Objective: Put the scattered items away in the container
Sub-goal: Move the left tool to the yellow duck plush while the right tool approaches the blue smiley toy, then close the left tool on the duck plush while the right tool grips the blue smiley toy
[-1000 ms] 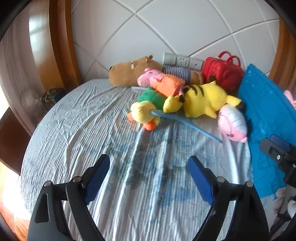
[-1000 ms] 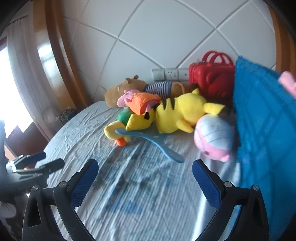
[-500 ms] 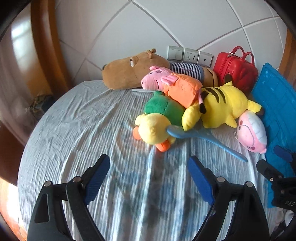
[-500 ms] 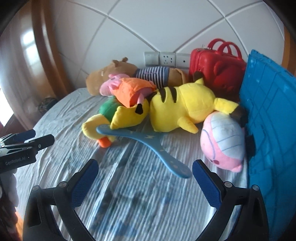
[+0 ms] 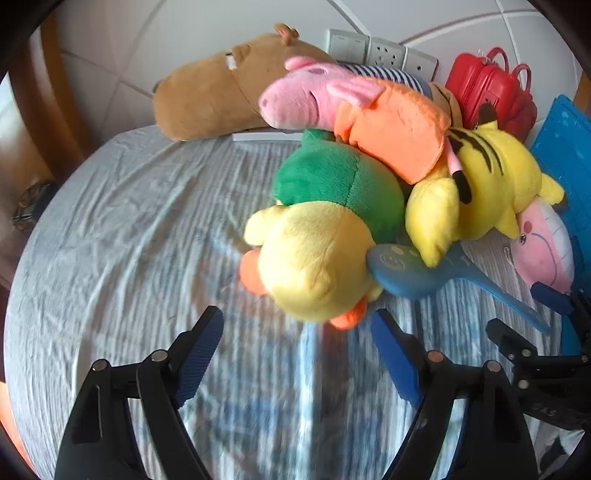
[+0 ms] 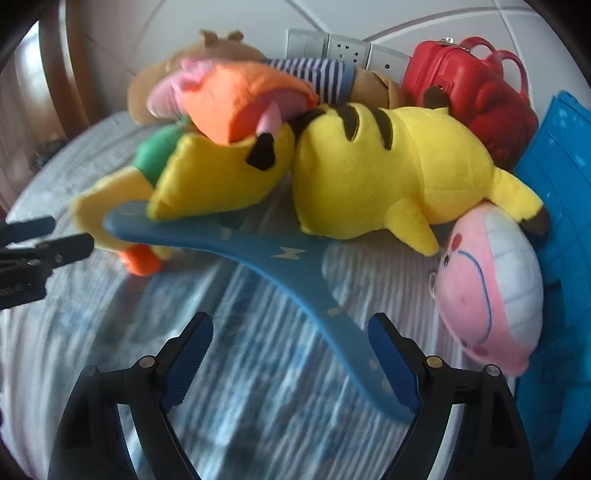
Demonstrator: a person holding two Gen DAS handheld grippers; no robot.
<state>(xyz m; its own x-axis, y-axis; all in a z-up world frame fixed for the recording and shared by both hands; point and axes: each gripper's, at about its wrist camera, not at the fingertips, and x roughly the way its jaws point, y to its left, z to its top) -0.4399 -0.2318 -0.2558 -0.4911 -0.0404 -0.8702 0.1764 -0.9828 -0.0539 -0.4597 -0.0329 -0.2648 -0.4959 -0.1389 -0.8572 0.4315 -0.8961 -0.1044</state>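
Both hand-held grippers, left point(image 5: 297, 345) and right point(image 6: 291, 350), were closing with nothing between them over the bed point(image 5: 122, 236), where the soft, light duck point(image 5: 314, 262) likely wanted a mid-body grasp.

Home bedroom. Evidence:

Bed sheet point(image 5: 122, 236), pale blue-grey and wrinkled, fills the lower half of both views.

Padded white headboard point(image 5: 207, 33) with diagonal seams across the top of the frame; curved wooden frame point(image 6: 70, 70) at upper left of the right wrist view.

3 wall plates in a row at top centre, at least 1 a power socket point(image 5: 386, 51).

Soft toys heaped mid-frame: brown plush point(image 5: 218, 92), pink pig plush point(image 5: 314, 99), yellow striped plush point(image 6: 384, 166), yellow duck plush point(image 5: 310, 262).

Small red case point(image 6: 461, 85) with handles at upper right.

Blue plastic crate point(image 6: 557, 173) at right edge.
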